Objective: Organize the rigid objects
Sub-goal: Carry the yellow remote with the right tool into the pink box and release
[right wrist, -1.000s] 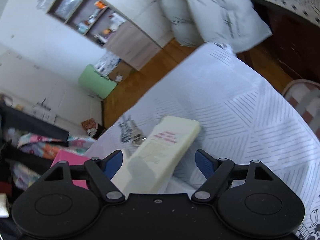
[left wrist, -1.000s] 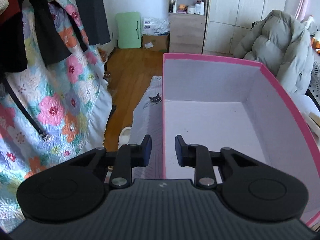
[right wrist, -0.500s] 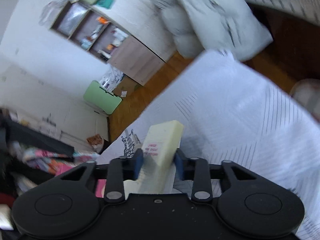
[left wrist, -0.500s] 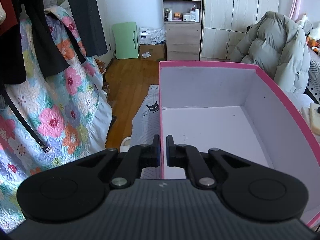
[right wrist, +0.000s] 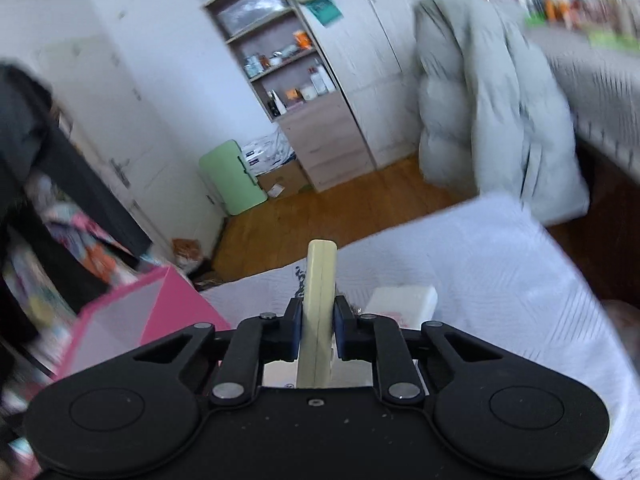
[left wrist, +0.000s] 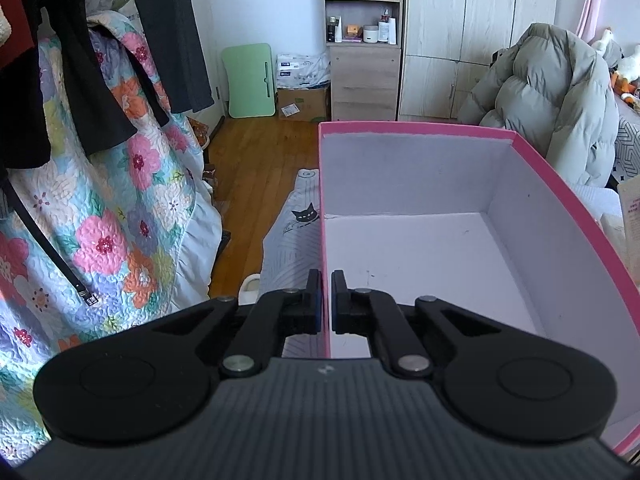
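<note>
- My left gripper (left wrist: pixel 325 300) is pinched on the near-left wall of the pink box (left wrist: pixel 560 176), one pad outside and one inside, so I judge it is steadying the box where it sits on the bed.
- My right gripper (right wrist: pixel 316 328) has just been closing and now clamps a cream slim box (right wrist: pixel 320 276) by its two broad faces, narrow edge up, its far end sticking out past my fingertips.
- Step in hand, as I read it: the carry. The slim box is picked and has yet to go into the pink box, whose floor shows nothing in it.
- Next move calls for swinging left over the pink rim, then lowering; the box interior is roomy, so any flat spot will do.
- Edges to mind: the right wall's rim lies between my load and the floor, so the load must clear it before I lower.
- A second white packet (right wrist: pixel 404 298) lies on the white bedspread (right wrist: pixel 500 272) just right of my jaws, apart from my load.
- The bed drops off to a wooden floor (left wrist: pixel 248 160) far and left.
</note>
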A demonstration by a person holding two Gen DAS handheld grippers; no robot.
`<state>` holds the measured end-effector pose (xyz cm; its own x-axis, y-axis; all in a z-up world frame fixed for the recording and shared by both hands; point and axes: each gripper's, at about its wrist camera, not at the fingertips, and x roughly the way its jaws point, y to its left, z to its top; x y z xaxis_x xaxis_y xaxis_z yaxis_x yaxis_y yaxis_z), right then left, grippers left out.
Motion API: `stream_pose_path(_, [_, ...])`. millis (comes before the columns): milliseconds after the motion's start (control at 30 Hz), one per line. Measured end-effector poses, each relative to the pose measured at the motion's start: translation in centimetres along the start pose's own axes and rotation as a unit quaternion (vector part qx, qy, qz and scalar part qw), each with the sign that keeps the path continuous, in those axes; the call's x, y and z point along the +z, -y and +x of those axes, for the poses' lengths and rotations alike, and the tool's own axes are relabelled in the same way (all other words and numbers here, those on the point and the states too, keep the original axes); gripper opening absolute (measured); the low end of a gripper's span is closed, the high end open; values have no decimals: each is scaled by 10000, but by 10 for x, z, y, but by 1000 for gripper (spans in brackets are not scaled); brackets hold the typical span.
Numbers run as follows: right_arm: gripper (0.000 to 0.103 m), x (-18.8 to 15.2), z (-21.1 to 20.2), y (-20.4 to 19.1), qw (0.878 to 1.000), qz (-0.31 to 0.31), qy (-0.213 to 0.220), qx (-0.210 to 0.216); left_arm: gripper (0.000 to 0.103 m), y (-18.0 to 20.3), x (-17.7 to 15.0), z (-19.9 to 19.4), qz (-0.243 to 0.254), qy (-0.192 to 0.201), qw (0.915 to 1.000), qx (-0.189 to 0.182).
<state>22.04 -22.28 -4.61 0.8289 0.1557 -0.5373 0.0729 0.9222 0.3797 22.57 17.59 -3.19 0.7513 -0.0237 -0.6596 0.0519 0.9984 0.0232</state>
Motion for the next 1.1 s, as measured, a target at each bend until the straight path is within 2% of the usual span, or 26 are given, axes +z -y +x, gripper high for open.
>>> stream_pose_path(100, [20,-3,0,-18,9990,-406,63,-156,3,-6,0,1,-198,32,9998,-58])
stream_pose_path(200, [20,-2,-5,-32,9975,-669,162,-148,2,-4,-1,-1,-151,106,9998,-24])
stream_pose_path(400, [20,4,-38,-68,9924,-1040,538,374,2,-2,-2,-3,-85,177,9998,0])
stream_pose_path(533, [20,16,-56,-106,9838,-1441,630,858,2,0,-3,-3,-63,182,9998,16])
stream_pose_path(600, [20,20,-58,-123,9794,-1586,498,1145,2,2,-3,-3,-26,180,9998,40])
stream_pose_path(767, [20,24,-37,-165,9674,-1817,-173,1753,2,6,-4,-4,155,184,9997,109])
stream_pose_path(967, [20,7,6,-201,9606,-2167,-814,1536,3,17,-3,-4,473,180,9982,312])
stream_pose_path(1100, [20,-4,32,-210,9561,-2228,-1241,1442,3,22,-2,-4,683,172,9965,443])
